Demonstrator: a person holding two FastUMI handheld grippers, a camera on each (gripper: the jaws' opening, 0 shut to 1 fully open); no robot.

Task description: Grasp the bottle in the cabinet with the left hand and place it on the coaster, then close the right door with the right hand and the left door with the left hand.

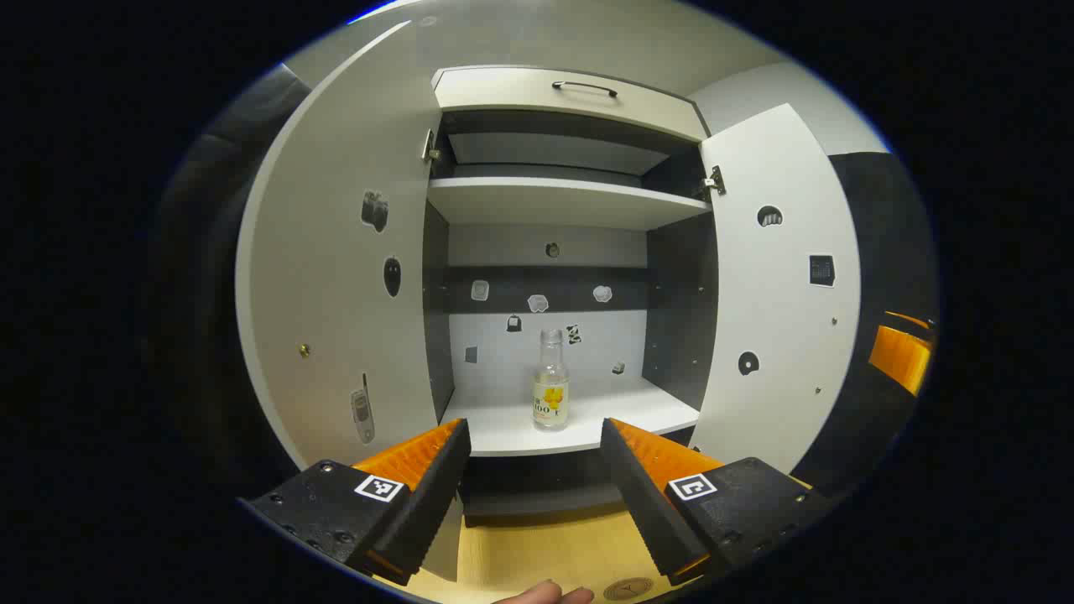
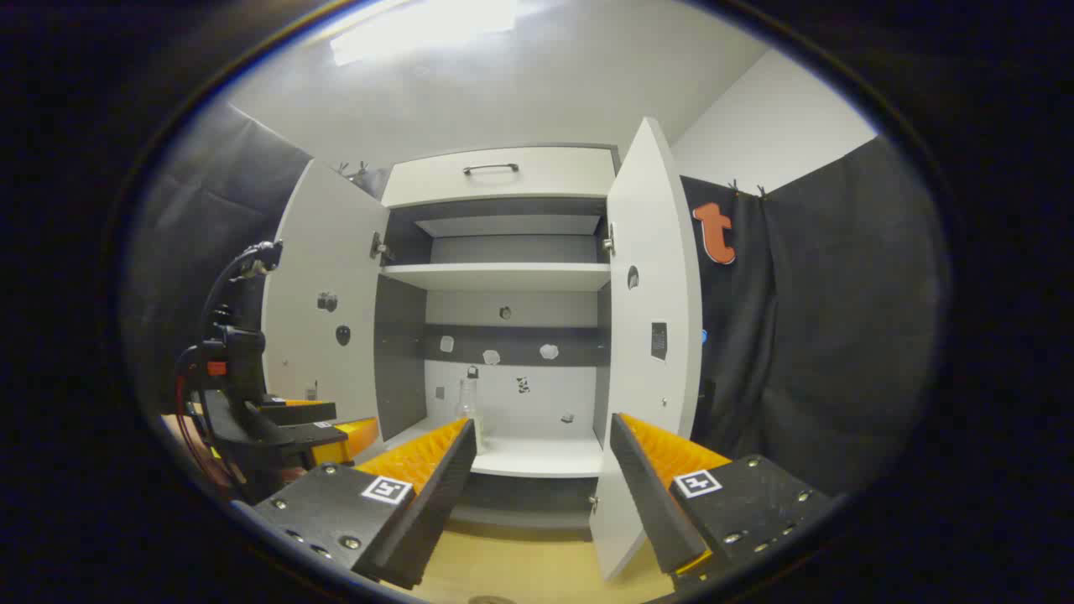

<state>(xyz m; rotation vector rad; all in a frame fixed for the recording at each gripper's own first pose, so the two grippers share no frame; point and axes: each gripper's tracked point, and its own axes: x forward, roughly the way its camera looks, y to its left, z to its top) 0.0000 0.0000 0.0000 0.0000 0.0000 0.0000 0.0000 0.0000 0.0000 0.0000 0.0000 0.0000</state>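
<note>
**Stickers, Drawer and Worktop**

Small stickers [image 1: 538, 303] dotted the back panel between the shelves. A drawer front with a dark handle [image 1: 585, 86] sat along the top. An upper shelf [image 1: 554, 204] stood bare. A pale wooden worktop [image 1: 537, 554] lay below. Black cloth [image 2: 822, 335] hung at the side beneath a white ceiling [image 2: 503, 75].

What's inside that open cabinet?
A clear bottle stands alone on the cabinet's lower shelf, stickers on the back wall behind it. The upper shelf's top surface is hidden from this low angle.
</note>
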